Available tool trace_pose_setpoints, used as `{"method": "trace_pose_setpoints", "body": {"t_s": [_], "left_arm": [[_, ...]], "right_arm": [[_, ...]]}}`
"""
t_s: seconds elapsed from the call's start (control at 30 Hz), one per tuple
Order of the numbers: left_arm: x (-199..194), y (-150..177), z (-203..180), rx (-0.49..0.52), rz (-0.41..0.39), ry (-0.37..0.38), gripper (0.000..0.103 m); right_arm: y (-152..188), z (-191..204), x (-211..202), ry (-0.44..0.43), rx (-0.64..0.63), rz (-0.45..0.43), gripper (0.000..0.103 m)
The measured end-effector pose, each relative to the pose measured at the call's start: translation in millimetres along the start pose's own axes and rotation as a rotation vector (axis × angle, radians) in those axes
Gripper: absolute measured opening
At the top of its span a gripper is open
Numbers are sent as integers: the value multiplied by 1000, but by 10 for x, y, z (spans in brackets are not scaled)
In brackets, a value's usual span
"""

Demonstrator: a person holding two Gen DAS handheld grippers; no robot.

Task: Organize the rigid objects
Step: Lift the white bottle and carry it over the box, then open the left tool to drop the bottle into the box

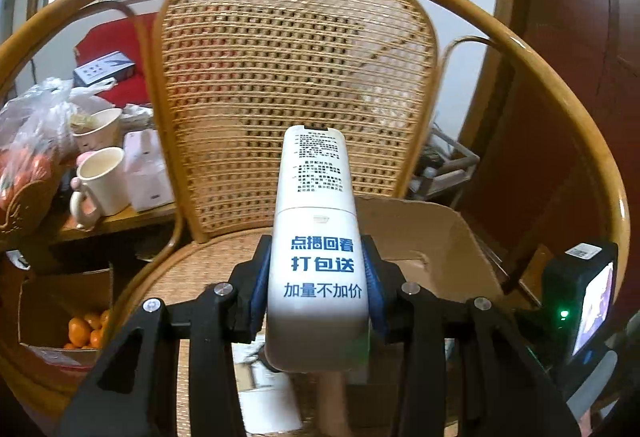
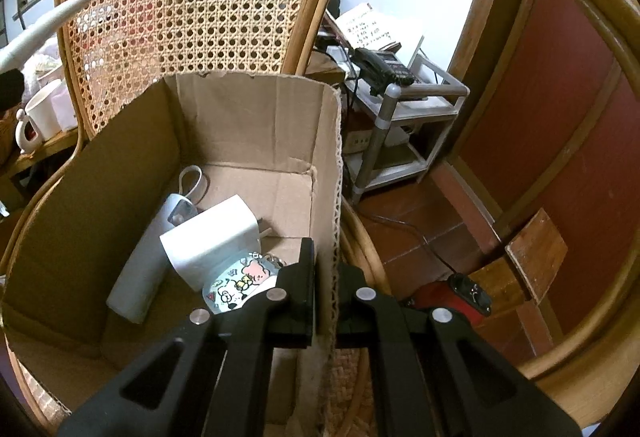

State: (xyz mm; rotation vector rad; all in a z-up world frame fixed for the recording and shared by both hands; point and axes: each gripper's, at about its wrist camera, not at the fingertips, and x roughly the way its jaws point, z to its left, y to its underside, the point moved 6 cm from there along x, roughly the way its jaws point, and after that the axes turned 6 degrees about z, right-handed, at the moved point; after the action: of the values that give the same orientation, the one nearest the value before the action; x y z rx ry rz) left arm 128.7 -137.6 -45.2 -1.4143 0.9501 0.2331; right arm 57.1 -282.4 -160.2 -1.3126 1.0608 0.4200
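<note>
Left claw (image 1: pixel 318 277): clenched on the long white plastic remote control with blue writing (image 1: pixel 316 237), blue pads pressed on both of its sides.
Remote: up in the air, back side up, tip aimed at the woven cane back of the round rattan chair (image 1: pixel 292 77).
Right claw (image 2: pixel 324 301): pinched tight on the right wall of the open brown cardboard box (image 2: pixel 248 125), one finger inside and one outside.
Box: sitting on the chair seat, flaps up, close to the cane back.
Inside the box: a pale grey tube-shaped gadget with a loop strap (image 2: pixel 144 257) lying along the left side, a white square plug charger (image 2: pixel 212 237) leaning on it, and a clear flat case with cartoon stickers (image 2: pixel 240 281) right under the charger's front edge.
Left of the chair: a small wooden bench (image 1: pixel 120 217) with a white mug (image 1: pixel 102 179) and bags.
Right of the chair: a grey shelf trolley (image 2: pixel 404 125) with a black phone (image 2: pixel 384 67) on top.
</note>
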Motion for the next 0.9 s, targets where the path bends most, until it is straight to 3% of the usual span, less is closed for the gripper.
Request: {"method": "trace_pose_setpoints", "body": {"t_s": [0.33, 0.9], "left_arm": [[141, 142, -383, 88, 45, 54, 40], [295, 331, -537, 157, 125, 41, 40]], "right_arm": [[-1, -4, -11, 0, 15, -7, 7], [-5, -10, -7, 4, 18, -9, 7]]}}
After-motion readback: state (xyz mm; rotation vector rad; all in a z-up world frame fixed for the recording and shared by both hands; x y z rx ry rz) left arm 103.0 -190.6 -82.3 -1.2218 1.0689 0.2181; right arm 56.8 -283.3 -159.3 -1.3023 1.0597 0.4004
